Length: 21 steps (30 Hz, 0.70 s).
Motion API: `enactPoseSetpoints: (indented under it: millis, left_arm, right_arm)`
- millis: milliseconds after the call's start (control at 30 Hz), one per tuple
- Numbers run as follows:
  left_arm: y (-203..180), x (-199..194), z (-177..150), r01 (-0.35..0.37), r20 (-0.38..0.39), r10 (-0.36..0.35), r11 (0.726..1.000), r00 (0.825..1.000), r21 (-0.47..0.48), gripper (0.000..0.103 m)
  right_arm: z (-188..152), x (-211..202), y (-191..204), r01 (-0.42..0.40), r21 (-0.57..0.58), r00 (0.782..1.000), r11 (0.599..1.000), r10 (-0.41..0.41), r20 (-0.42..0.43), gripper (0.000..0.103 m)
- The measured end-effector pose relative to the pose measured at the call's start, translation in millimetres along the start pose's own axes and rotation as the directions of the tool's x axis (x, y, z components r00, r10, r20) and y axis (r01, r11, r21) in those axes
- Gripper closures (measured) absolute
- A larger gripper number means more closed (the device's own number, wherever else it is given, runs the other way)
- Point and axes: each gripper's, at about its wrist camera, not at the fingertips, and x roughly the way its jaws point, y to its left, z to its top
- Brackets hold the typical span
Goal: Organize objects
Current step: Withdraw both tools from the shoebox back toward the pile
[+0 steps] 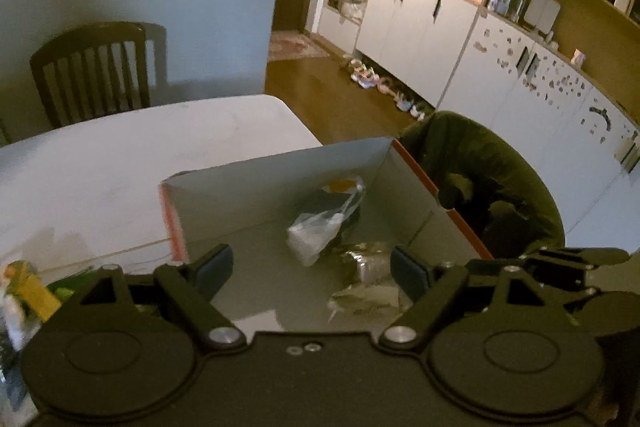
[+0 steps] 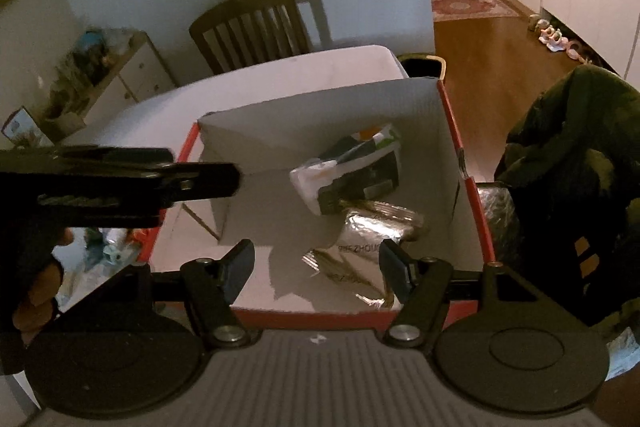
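box: red-edged cardboard box (image 2: pixel 448 115) with white inner walls sits on the white table (image 1: pixel 120 155), open top, serves as the collecting bin, so both grippers hang over it
contents: white-and-dark packet (image 2: pixel 352 167) lies toward the far side of the box floor, silver foil pouches (image 2: pixel 372 231) lie just nearer the camera, touching or overlapping it; they look dropped in loose, not stacked
leftover items: yellow-green packaged things (image 1: pixel 32 291) lie on the table outside the box on the left, blurred, cannot tell what they are; likely still to be sorted
left gripper: (image 1: pixel 312 267) fingers spread wide, nothing between them, above the near part of the box floor, pointing forward and down into it
right gripper: (image 2: pixel 316 263) also spread, empty, over the near red rim, aimed down at the foil pouches
left gripper from the right view: seen side-on at the left edge, level, over the box's left wall, a hand (image 2: pixel 32 291) gripping its handle below
why held so: judgement, both empty and open over the bin suggests a drop-off step is done or a rearranging grab is next
surroundings: wooden chair (image 2: pixel 256 27) behind the table, dark green garment (image 2: pixel 568 187) draped right of the box
progress: judgement, partway, some items in, some out
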Motion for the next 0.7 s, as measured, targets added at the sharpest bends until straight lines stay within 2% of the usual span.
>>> enactPoseSetpoints:
  millis: [133,400,700]
  left_arm:
    - [12,-27,-13,-0.006,0.039,0.006,1.000,0.999,-0.014,0.018]
    - [43,-77,-42,-0.034,0.122,0.036,0.999,0.992,-0.024,0.009]
    - [86,-122,-65,-0.093,0.179,0.097,0.995,0.979,-0.030,0.002]
  right_arm:
    - [-8,-17,13,0.005,-0.020,0.999,1.000,-0.004,0.049,0.035]
    - [-23,-40,49,0.009,-0.036,0.992,0.999,-0.004,0.129,0.034]
    - [-35,-48,110,0.001,-0.043,0.982,0.999,0.007,0.190,0.026]
